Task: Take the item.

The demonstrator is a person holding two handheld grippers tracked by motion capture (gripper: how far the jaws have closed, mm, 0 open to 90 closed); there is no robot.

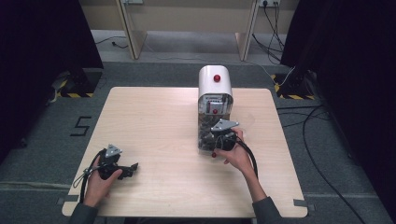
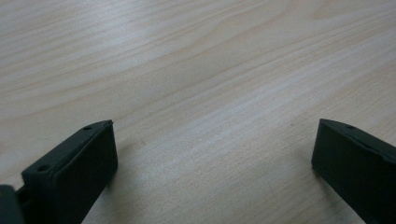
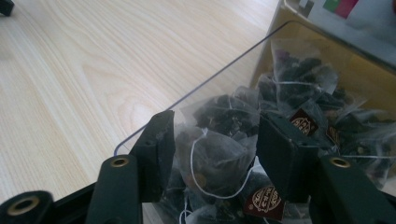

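The right gripper reaches into the clear dispenser; the left gripper rests on the table.

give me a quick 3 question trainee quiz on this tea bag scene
1. True or false: the left gripper holds a tea bag.
2. Where do the right gripper jaws stand? A) over bare table B) either side of a tea bag in the clear dispenser C) on the red knob
3. What lies under the left gripper's jaws?

Key:
1. False; its jaws are apart with nothing between them.
2. B; one pyramid bag with a white string sits between them, and whether the pads press it cannot be told.
3. Bare wooden table.
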